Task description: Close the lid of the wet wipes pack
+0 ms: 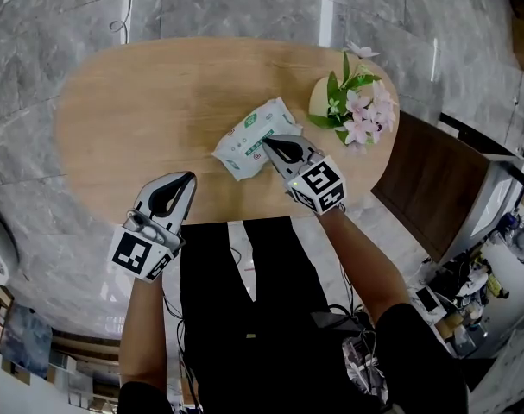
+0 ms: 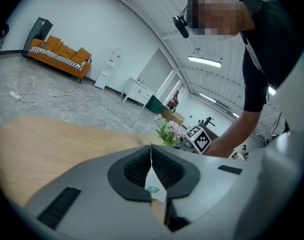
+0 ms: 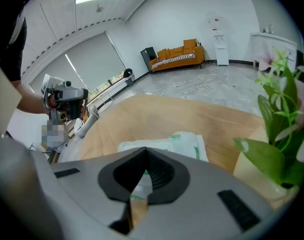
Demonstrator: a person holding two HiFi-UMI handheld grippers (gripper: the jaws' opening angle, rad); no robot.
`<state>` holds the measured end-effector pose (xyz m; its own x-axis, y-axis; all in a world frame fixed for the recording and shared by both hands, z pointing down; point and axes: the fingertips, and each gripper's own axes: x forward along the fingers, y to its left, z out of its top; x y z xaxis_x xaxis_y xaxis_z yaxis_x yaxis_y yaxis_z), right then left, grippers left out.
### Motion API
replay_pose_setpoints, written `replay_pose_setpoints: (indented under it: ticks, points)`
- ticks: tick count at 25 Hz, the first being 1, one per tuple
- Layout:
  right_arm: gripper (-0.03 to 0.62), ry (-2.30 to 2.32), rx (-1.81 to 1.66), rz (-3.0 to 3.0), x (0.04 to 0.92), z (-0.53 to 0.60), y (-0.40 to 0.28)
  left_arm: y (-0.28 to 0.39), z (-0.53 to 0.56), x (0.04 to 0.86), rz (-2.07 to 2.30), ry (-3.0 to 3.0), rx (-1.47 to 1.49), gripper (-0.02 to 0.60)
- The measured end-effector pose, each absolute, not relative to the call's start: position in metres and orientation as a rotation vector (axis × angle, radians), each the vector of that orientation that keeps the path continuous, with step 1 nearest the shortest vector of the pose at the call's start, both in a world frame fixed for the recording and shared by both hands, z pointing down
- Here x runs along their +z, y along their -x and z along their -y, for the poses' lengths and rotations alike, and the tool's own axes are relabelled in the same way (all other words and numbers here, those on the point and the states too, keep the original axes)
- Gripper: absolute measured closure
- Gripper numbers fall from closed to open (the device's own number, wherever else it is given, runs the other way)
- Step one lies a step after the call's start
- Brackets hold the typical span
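Observation:
The wet wipes pack (image 1: pixel 249 136) is white with green print and lies flat at the middle of the oval wooden table (image 1: pixel 141 119). My right gripper (image 1: pixel 266 141) is shut, with its tip over the pack's near right part; whether it touches is unclear. In the right gripper view the pack (image 3: pixel 184 140) shows just beyond the closed jaws of that gripper (image 3: pixel 144 150). My left gripper (image 1: pixel 190 177) is shut and empty, near the table's front edge, left of the pack and apart from it. I cannot tell how the lid stands.
A cream pot with pink flowers (image 1: pixel 355 103) stands at the table's right end, close behind the right gripper. A brown cabinet (image 1: pixel 434 179) is beyond that end. An orange sofa (image 2: pixel 61 54) and loose cables (image 2: pixel 51 100) are across the room.

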<state>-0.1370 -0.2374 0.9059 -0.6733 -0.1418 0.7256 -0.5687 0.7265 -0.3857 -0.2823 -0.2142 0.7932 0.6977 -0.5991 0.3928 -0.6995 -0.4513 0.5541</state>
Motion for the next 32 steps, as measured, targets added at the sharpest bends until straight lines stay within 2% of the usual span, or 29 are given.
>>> replay_pose_setpoints:
  ticks: [23, 32]
  points:
    - [0.583, -0.479, 0.598, 2.017, 0.931, 0.238, 0.146, 0.288, 0.214, 0.800, 0.984, -2.169, 0.152, 0.565]
    - [0.583, -0.521, 0.664, 2.033, 0.924, 0.240, 0.140, 0.276, 0.214, 0.779, 0.977, -2.211, 0.144, 0.565]
